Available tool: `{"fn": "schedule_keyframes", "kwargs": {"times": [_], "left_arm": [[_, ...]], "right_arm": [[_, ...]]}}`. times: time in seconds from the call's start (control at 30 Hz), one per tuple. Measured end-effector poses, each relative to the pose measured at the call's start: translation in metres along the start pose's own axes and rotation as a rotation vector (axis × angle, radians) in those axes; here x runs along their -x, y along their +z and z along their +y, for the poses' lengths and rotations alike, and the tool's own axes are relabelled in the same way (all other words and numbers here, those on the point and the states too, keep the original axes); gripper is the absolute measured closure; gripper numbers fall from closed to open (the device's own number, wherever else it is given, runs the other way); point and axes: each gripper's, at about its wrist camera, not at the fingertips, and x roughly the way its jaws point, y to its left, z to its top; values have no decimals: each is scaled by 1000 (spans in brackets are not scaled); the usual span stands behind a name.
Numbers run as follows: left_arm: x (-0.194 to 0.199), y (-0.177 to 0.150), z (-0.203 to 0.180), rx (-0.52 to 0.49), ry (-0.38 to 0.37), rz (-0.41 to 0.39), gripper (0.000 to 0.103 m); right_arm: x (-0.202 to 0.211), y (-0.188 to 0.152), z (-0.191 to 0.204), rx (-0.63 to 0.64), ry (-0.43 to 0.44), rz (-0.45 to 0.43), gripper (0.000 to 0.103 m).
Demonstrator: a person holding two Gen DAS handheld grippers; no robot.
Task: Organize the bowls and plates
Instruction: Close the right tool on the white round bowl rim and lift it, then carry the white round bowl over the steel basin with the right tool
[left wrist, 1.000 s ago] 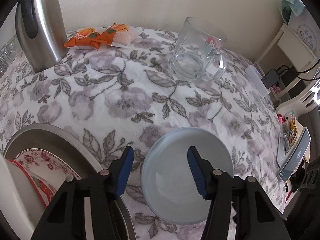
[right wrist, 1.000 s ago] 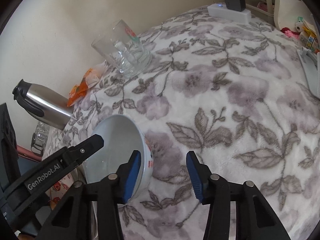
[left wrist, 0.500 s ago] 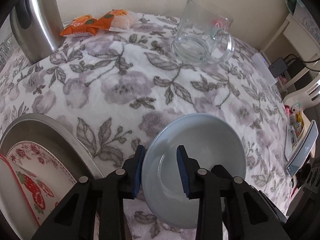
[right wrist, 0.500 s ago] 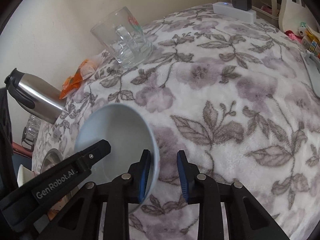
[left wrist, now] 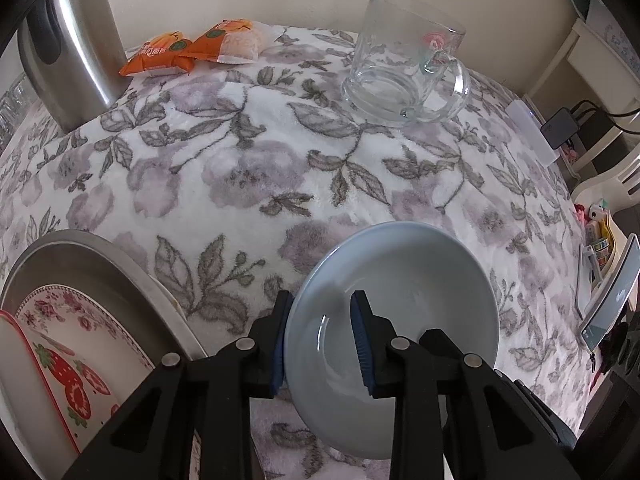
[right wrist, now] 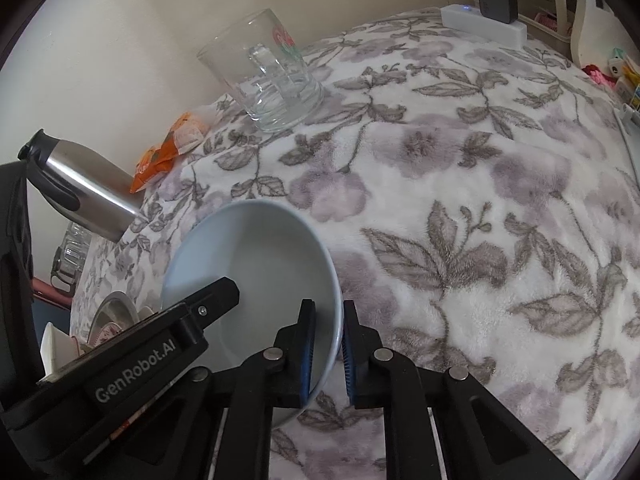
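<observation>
A pale blue bowl [left wrist: 420,280] hangs tilted just over the floral cloth, gripped from both sides. My left gripper [left wrist: 321,296] is shut on its left rim, one blue pad outside the wall and one inside. My right gripper [right wrist: 328,303] is shut on the opposite rim of the same bowl [right wrist: 260,256], pads pinching the thin wall. In the right wrist view a black finger [right wrist: 192,320] of the left gripper reaches into the bowl from the lower left. A steel tray [left wrist: 100,256] at the lower left holds a floral plate [left wrist: 80,332] and a strawberry-patterned dish [left wrist: 60,380].
A glass mug [left wrist: 400,76] stands at the back of the table. A steel kettle [left wrist: 72,48] and orange snack packets [left wrist: 192,48] sit at the back left. A white power strip [left wrist: 532,132] lies at the right edge, with shelves and clutter beyond it.
Both grippers have closed their jaws onto the bowl's rim, left then right. The bowl, flat on the cloth before, now stands tipped between them.
</observation>
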Motion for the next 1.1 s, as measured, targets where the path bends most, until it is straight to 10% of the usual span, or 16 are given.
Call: {"fn": "schedule_keyframes", "kwargs": {"times": [0.47, 1.1], "left_arm": [[11, -1, -5, 7, -68, 6, 73], [121, 2, 3, 15, -145, -157, 73]], "right_arm": [[20, 6, -3, 0, -14, -24, 89], [125, 11, 54, 74, -1, -214, 89]]}}
